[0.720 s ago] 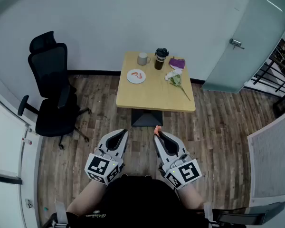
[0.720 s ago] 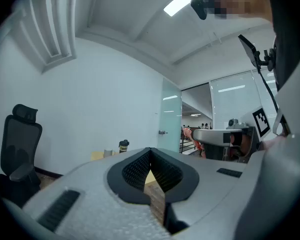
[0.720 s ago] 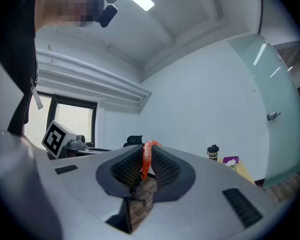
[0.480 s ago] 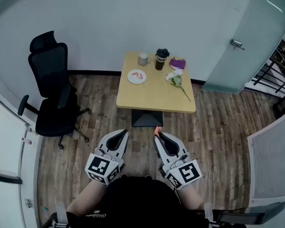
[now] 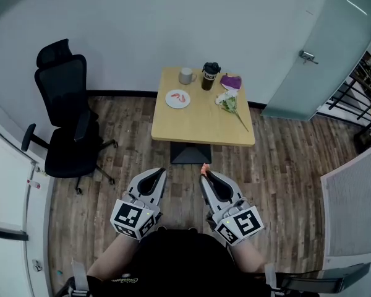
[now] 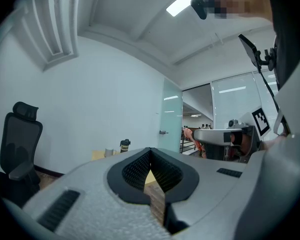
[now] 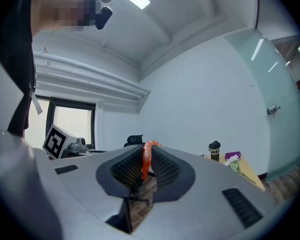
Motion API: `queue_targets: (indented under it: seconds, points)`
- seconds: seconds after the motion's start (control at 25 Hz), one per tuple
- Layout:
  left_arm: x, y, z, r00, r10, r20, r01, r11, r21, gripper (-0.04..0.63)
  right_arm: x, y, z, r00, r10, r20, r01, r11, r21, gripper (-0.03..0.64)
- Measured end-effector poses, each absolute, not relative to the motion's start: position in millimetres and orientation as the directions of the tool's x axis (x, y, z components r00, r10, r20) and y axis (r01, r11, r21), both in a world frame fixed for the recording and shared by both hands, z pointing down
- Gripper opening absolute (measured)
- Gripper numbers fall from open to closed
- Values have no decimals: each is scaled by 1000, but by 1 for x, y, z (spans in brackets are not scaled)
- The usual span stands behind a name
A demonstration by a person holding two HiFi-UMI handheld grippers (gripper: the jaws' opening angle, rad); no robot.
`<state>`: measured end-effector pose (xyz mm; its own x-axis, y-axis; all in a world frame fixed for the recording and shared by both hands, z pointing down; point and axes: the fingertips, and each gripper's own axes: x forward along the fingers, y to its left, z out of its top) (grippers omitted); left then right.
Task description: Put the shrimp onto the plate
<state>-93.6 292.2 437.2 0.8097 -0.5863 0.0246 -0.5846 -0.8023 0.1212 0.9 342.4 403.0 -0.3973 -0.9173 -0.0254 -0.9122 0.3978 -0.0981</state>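
We have the right claw (image 5: 204, 173) clenched on a shrimp (image 5: 203, 167). In the right gripper view the orange body stands upright btwn the ribbed pads, one end curling over the tips, so it's pinched mid-body & shouldn't slip while carried. The left claw (image 5: 160, 174) is closed on nothing: its tips meet, & only floor & table show through the gap behind them. We judge it's just parked alongside, out of the way.

Both claws point level, close in front of our body, over the wood floor & well short of the table (image 5: 204, 129).

The plate (image 5: 171, 101) sits by the table's left edge, toward the far side, w/ a second shrimp (image 5: 180, 97) already on it. A mug (image 5: 186, 76) & bottle (image 5: 209, 77) stand along the far edge, and flowers (image 5: 230, 104) lie toward the right edge.

The carry looks to be only partway. We'd need to close in & reach past the near edge, approx toward the left side, which keeps clear of the flowers.
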Motion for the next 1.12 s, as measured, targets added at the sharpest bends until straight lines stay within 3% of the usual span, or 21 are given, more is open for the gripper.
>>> queue_targets:
  seconds: [1.12]
  points:
    - [-172, 245, 477, 814, -576, 77, -578, -787, 216, 2, -69, 293, 428, -369, -928, 51, -926, 362, -110, 52]
